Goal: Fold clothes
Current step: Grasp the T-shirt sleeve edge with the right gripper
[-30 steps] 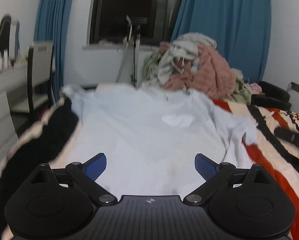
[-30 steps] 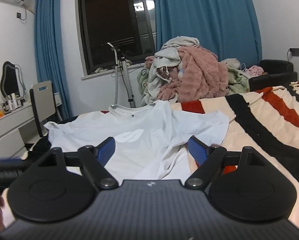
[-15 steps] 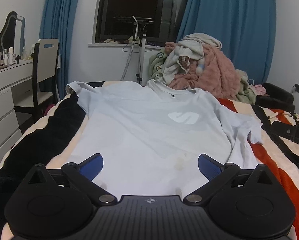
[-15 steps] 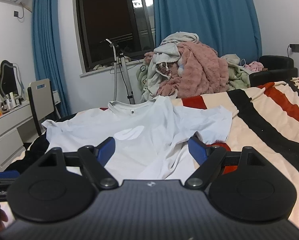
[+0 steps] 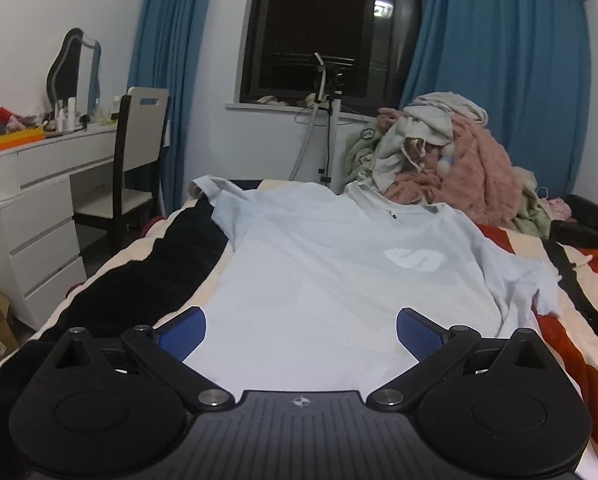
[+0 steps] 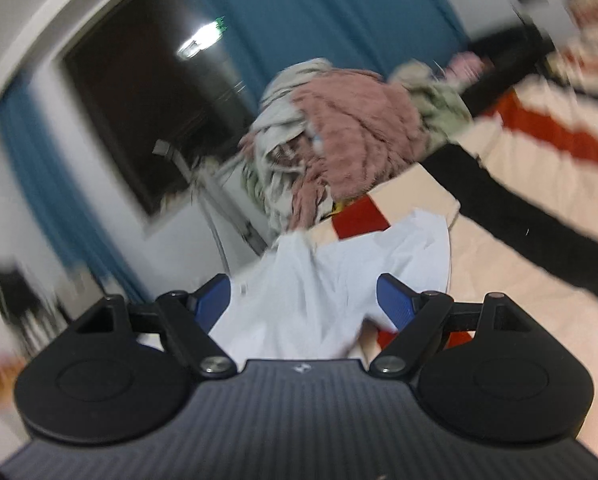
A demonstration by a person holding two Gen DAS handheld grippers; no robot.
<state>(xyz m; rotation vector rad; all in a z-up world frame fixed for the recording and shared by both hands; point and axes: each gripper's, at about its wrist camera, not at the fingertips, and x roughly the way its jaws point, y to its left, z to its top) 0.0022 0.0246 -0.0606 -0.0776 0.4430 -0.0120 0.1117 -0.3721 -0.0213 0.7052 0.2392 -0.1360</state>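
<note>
Smooth pale T-shirt [image 5: 339,280] (flat, slightly creased)

The right wrist view is motion-blurred; the white shirt [image 6: 339,280] there is perhaps crumpled, partly hidden.

Left gripper [image 5: 301,334] jaws spread wide, only flat white T-shirt [image 5: 339,280] between and ahead; open passage straight forward. Beyond jaws, heaped laundry pile [image 5: 451,160] blocks far end of striped bedspread [image 5: 571,320]. Left of jaws, chair [image 5: 139,152] and white dresser [image 5: 31,216] stand off bed. Right gripper [image 6: 303,300], view tilted, blurred: rumpled shirt sleeve [image 6: 379,256] ahead between jaws, bare bedspread to right.
</note>
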